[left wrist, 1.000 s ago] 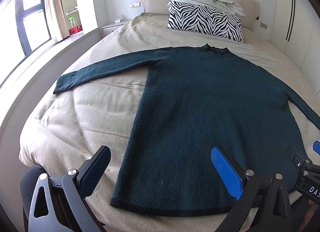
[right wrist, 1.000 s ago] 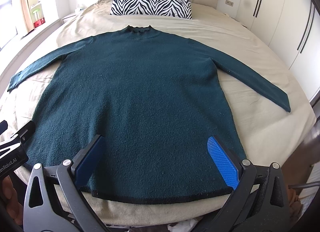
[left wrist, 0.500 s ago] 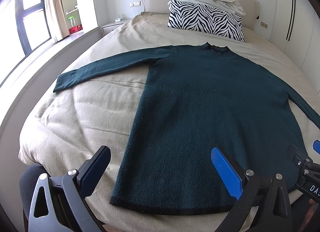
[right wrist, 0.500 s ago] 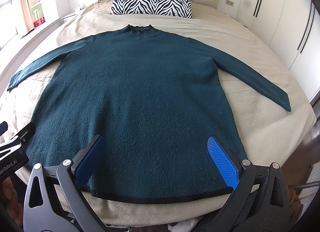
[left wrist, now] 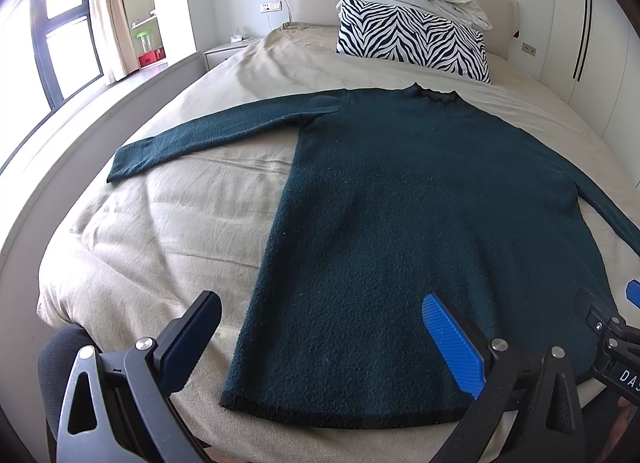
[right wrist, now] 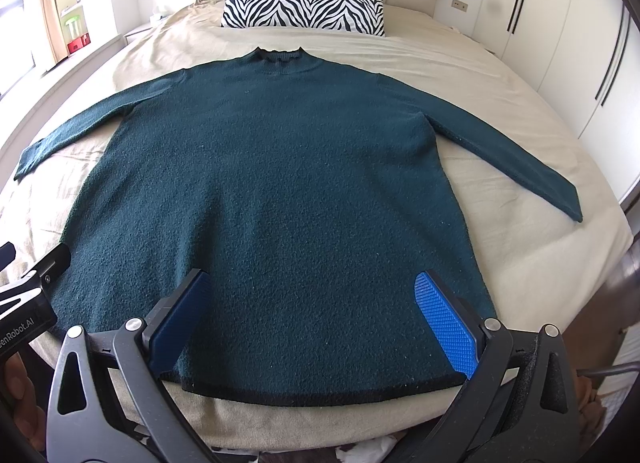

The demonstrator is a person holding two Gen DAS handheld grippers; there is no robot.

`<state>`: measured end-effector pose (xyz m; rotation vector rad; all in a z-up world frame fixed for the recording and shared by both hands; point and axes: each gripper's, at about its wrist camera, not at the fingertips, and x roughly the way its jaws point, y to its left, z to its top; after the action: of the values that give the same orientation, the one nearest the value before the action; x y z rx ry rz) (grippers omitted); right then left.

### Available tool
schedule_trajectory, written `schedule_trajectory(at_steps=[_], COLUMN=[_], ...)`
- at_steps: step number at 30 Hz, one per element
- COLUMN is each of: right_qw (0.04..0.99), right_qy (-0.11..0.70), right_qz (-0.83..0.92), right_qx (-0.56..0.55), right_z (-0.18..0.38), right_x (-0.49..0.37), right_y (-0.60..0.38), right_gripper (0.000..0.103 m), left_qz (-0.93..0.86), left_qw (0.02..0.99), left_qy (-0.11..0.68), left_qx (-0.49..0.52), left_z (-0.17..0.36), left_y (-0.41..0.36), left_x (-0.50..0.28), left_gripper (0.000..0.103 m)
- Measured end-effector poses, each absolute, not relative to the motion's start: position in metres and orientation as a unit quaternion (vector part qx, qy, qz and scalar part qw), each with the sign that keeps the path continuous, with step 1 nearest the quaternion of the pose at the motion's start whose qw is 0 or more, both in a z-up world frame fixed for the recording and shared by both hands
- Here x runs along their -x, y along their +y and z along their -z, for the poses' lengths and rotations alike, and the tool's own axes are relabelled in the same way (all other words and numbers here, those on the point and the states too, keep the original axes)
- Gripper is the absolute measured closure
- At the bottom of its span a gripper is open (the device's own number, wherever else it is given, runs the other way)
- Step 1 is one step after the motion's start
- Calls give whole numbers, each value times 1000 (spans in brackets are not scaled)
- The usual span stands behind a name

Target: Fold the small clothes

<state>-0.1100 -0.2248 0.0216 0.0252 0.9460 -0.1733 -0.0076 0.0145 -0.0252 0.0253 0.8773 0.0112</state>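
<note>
Blue pads on my right tongs are spread wide and hold nothing, hovering over the near hem of the sweater; my left tongs are spread just as wide and empty, straddling the near left corner of that hem. Both point forward along the bed, level and low at its near edge.

I judge the fold has not begun. The sweater lies flat, face up, hem toward me, collar toward the far zebra pillow, left sleeve and right sleeve stretched outward.

The knit looks thick and fuzzy, so I expect a pinch at the hem could catch only the top layer and peel the body open. The beige sheet beneath is loose and wrinkled; biting too deep could drag it along. If my two tongs lift unevenly, the fold will skew, and the long sleeves may trail or bunch underneath.
</note>
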Motion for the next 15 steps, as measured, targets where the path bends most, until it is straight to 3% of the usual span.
schedule_trajectory(at_steps=[15], right_qw=[885], right_qy=[457], right_qz=[84], right_qx=[-10], right_z=[-16], right_x=[109], right_y=[-222], right_gripper=[0], left_qz=[-7], left_qw=[904], left_qy=[428], left_qx=[-10], left_z=[28], left_y=[17], left_x=[10], left_gripper=[0])
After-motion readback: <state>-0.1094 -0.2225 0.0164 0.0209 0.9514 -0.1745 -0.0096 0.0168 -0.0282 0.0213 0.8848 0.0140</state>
